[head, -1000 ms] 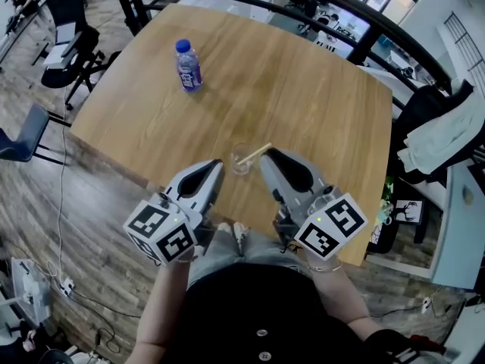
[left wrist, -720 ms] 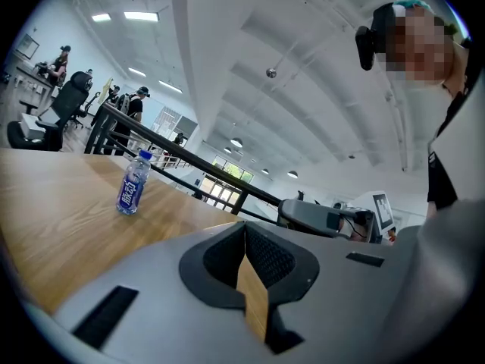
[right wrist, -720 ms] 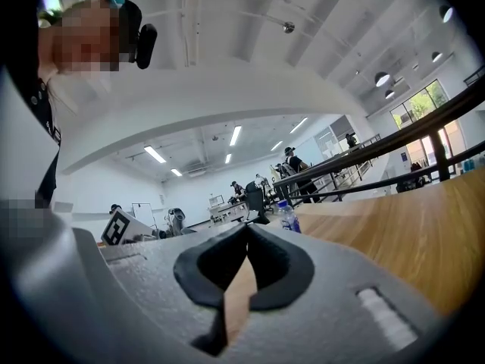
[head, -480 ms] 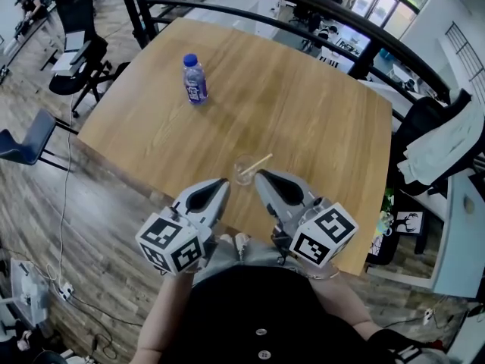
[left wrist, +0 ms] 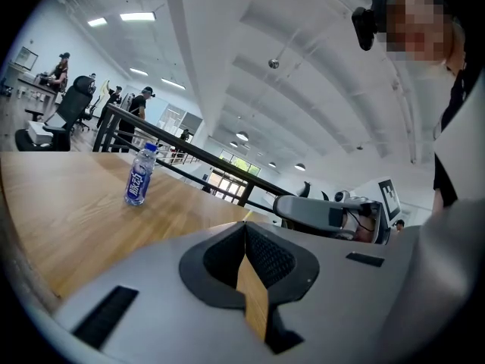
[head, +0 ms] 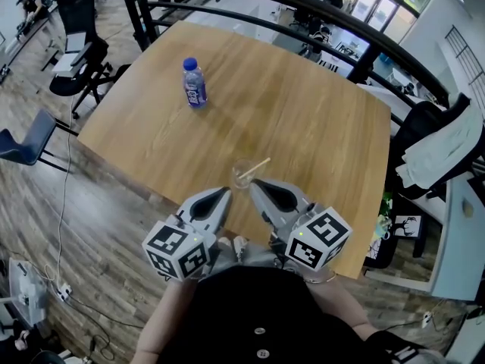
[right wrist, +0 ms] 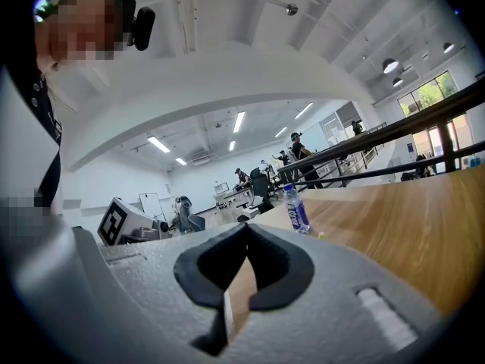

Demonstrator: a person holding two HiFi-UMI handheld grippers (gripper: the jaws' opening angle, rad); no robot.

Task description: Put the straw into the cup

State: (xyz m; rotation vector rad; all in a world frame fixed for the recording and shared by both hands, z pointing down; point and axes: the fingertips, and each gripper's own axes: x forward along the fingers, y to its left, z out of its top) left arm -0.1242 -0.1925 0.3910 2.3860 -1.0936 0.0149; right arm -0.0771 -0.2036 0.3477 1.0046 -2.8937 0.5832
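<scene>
A clear cup (head: 244,173) stands on the wooden table (head: 303,105) near its front edge. A pale straw (head: 259,164) rests in it, its free end leaning out up and to the right. Both grippers hover at that edge, just short of the cup. My left gripper (head: 226,192) is shut and holds nothing; its own view shows the jaws of the left gripper (left wrist: 244,226) meeting at the tip. My right gripper (head: 254,184) is also shut and empty, with the pads touching in the right gripper view (right wrist: 246,228). The cup is hidden behind the jaws in both gripper views.
A water bottle with a blue label (head: 194,83) stands upright far back on the left of the table. A black railing (head: 303,10) runs behind the table. Office chairs (head: 76,59) stand to the left, and a pale jacket (head: 439,142) hangs at the right.
Both grippers have drawn back from the cup toward the person and sunk a little. The right jaws have left the straw, which stays in the cup.
</scene>
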